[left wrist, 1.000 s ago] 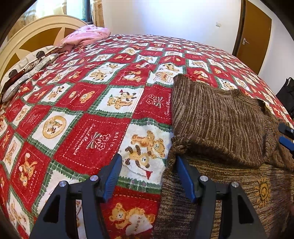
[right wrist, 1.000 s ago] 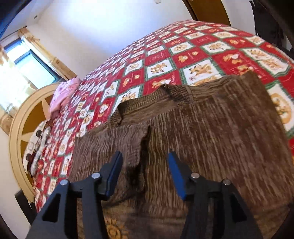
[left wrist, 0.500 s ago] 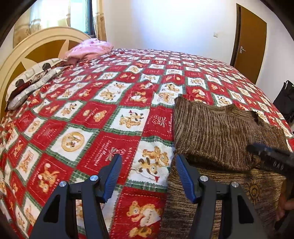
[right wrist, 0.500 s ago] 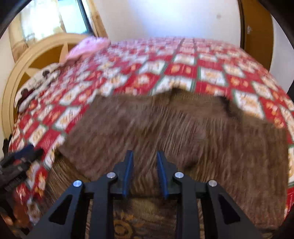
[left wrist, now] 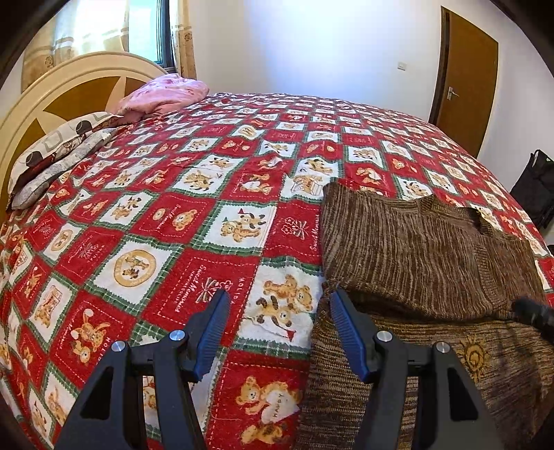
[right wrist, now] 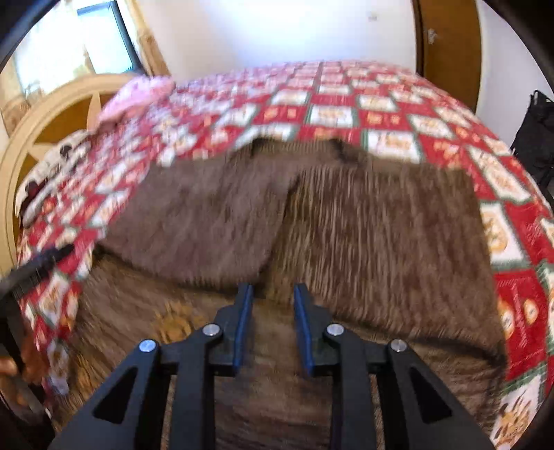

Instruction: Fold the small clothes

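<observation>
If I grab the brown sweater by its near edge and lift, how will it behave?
The sweater will probably go limp and drape: it is a soft knit, already folded over itself. The folded sleeves may slide open when lifted, since nothing pins them. It should grip rather than slip, given its coarse ribbed texture on the quilt.

A bedroom in a home. Dominated by a wide bed (left wrist: 242, 145) under a red, white and green teddy-bear quilt (left wrist: 194, 221). At the head of the bed, a rounded cream and wood headboard (left wrist: 69, 90); against it, patterned pillows (left wrist: 59, 145) and a bunched pink blanket (left wrist: 162, 95). Behind the headboard, a curtained window (left wrist: 145, 31). Beyond the far side of the bed, plain white walls (left wrist: 311, 45) and a brown wooden door (left wrist: 467, 76) with a lever handle. Near the bed's right edge, a black bag (left wrist: 535, 187). On the quilt, a brown knitted sweater (left wrist: 415, 249).
</observation>
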Motion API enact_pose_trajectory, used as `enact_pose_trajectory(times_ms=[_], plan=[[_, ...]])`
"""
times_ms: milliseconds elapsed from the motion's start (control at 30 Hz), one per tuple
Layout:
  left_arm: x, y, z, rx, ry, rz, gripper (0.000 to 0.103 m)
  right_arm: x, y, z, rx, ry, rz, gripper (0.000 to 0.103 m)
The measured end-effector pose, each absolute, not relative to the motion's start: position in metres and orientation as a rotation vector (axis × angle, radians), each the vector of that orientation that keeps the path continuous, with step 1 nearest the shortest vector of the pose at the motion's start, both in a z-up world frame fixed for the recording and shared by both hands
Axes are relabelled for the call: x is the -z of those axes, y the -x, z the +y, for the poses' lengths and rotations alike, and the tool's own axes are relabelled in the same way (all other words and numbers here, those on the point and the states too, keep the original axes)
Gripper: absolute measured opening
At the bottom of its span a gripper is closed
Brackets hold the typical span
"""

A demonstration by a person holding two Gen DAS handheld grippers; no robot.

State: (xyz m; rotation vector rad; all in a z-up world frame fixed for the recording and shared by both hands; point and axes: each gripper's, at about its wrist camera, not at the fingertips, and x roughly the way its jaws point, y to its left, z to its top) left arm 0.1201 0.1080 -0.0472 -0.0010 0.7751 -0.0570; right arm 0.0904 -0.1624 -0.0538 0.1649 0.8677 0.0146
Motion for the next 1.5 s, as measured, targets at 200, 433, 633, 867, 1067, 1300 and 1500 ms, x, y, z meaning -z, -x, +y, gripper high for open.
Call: enact_pose_trajectory(times_ms=[200,433,633,867,1067,1300,1500], plan=[[0.03,-0.11,0.128,0.021,-0.023,0.722,0.062,0.065,-0.119,-0.138,-0.091,-0.161,0.884,0.029],[0.013,-0.078,0.176,0.017,-0.052,0.681,0.064,0.055,-0.105,-0.13,-0.099,-0.171,0.889,0.032],[0.001,-0.044,0.204,0.031,-0.065,0.645,0.071,0.024,-0.049,-0.089,-0.346,-0.177,0.843,0.061],[-0.01,-0.014,0.245,0.048,0.077,0.658,0.076,0.035,0.007,-0.012,-0.639,-0.071,0.918,0.061],[-0.004,0.017,0.253,-0.009,-0.023,0.638,0.076,0.044,0.044,0.043,-0.821,0.077,0.929,0.061],[-0.001,0.041,0.259,-0.017,-0.066,0.609,0.076,0.09,0.045,0.092,-0.892,0.165,1.06,0.061],[-0.017,0.047,0.284,-0.064,0.033,0.56,0.076,0.105,0.058,0.123,-0.813,0.413,1.003,0.038]])
